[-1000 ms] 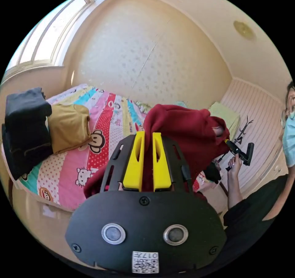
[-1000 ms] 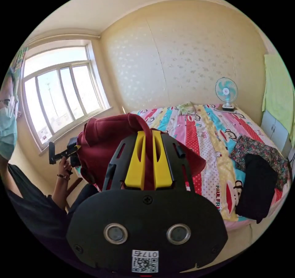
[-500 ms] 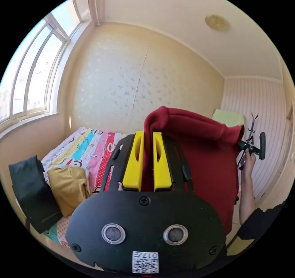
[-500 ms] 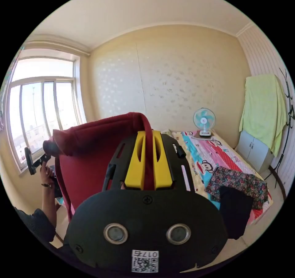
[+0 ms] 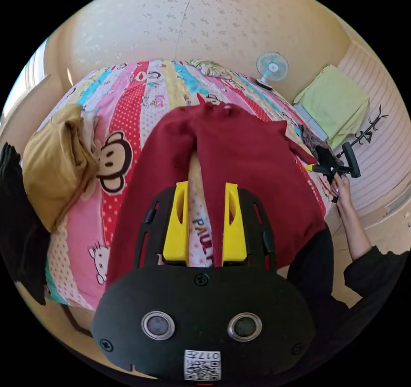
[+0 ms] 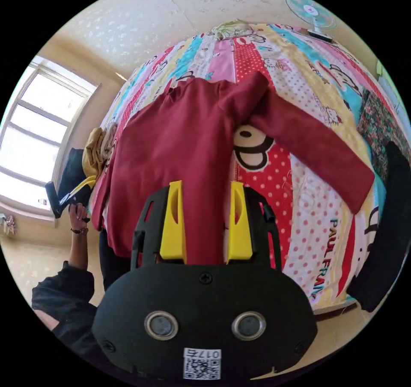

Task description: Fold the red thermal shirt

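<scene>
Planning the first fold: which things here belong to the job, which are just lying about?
Job:
red shirt, spread flat on the bed
left gripper, open
right gripper, open

Lying about:
mustard garment
black clothes
floral garment
fan

The red thermal shirt (image 6: 184, 147) lies spread flat on the bed (image 6: 299, 87), one sleeve angled toward four o'clock.

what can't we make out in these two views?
- Red shirt hem: both views, hidden behind each gripper's black body.
- Shirt's far sleeve: right gripper view, runs off the bed edge.
- Black garment: left gripper view, cut by the image edge.
</scene>
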